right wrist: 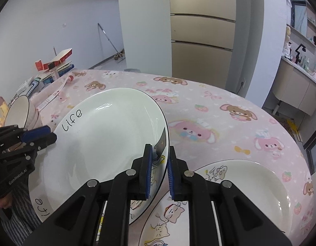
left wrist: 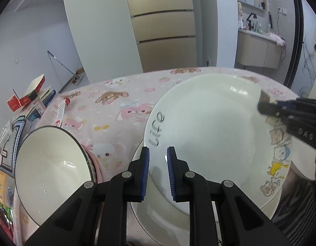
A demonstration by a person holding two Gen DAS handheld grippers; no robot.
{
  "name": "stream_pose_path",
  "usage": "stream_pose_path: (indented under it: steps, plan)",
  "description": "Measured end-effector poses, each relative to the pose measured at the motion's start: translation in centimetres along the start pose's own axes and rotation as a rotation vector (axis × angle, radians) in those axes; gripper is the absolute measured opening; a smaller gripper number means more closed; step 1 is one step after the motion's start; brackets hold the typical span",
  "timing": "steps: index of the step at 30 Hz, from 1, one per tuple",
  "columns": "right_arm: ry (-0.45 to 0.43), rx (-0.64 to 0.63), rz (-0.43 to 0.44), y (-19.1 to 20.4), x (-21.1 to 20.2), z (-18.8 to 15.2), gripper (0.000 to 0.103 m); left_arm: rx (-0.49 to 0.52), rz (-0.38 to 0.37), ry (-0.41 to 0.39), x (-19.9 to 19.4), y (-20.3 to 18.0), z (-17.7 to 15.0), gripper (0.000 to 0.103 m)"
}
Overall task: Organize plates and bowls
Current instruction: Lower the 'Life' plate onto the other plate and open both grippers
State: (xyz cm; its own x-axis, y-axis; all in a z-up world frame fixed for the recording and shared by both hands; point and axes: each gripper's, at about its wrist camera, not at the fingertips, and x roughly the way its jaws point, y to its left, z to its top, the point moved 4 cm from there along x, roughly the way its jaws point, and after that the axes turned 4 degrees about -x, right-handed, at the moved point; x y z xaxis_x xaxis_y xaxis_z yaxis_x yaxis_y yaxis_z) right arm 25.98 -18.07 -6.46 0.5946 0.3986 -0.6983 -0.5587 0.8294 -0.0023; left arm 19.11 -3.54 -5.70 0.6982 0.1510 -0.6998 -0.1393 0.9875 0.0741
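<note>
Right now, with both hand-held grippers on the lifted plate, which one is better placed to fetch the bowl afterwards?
Left. The bowl sits right beside the left hand-held gripper. The right hand-held gripper grips the far rim of the lifted plate, which lies between it and the bowl.

Left gripper (left wrist: 157,155) and right gripper (right wrist: 159,153) angled downward, jaws clamped

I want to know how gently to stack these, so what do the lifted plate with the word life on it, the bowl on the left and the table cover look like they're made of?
Lifted plate: likely glazed ceramic, glossy white with sharp window reflections and printed cartoons. Bowl: also looks like glazed ceramic, shiny inside with a thin dark rim. Table cover: soft matte fabric, seemingly, pink with printed animals.
</note>
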Motion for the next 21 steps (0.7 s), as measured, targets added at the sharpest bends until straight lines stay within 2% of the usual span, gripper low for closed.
stream_pose_path:
  steps: [4,16,21]
  plan:
    - [0.011,-0.032,0.008,0.7,0.3,-0.1,0.014,0.005,-0.006,-0.05,-1.1,-0.2,0.1,0.019]
    - [0.083,-0.177,-0.019,3.7,1.8,-1.0,0.013,-0.002,-0.067,-0.087,-2.0,-0.3,-0.1,0.019]
    - [0.081,-0.151,-0.011,3.3,1.6,-0.9,0.013,-0.023,-0.111,-0.096,-2.3,-0.1,-0.3,0.019]
